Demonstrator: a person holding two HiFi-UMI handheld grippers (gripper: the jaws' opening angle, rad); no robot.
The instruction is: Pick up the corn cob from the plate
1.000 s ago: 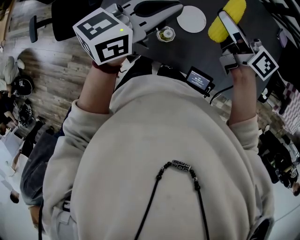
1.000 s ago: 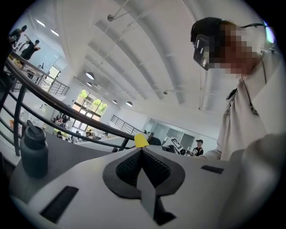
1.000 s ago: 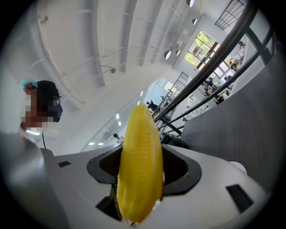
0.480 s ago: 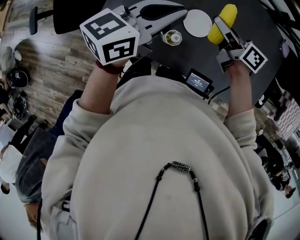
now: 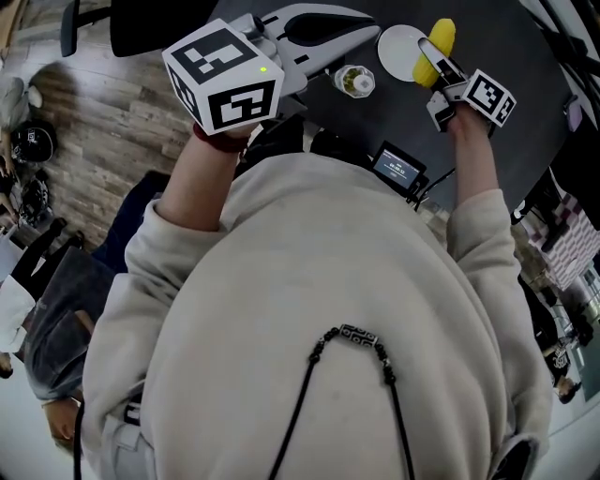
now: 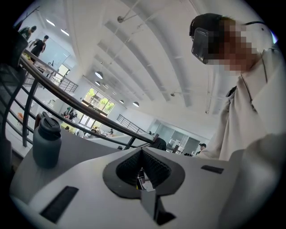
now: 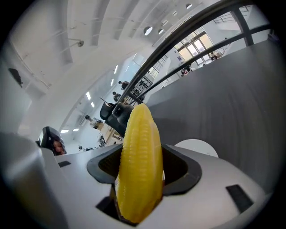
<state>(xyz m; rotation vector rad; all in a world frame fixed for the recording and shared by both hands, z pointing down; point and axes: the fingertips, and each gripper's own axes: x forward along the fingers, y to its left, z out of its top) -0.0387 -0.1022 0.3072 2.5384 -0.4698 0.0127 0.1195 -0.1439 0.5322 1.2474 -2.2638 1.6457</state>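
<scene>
A small glass cup [image 5: 354,82] stands on the dark table [image 5: 511,37].

Big open-plan hall, office-cum-lab type, not a home. High white ceiling [image 6: 134,49] with long beams and rows of recessed lights [image 6: 98,75]. Dark metal railing [image 6: 67,95] running across the space; a person [image 6: 40,44] standing beyond it on what looks like a raised level. Tall windows [image 6: 100,99] with greenery outside, more people [image 6: 70,115] far off near them. Glass-fronted rooms [image 6: 178,138] along the far wall. Grey wood-plank floor [image 5: 103,141]. Dark desk [image 5: 525,56], black office chair [image 5: 141,28] beside it, small lit screen [image 5: 397,165] at the desk's near edge, grey water bottle [image 6: 46,141] standing on the desk.
</scene>
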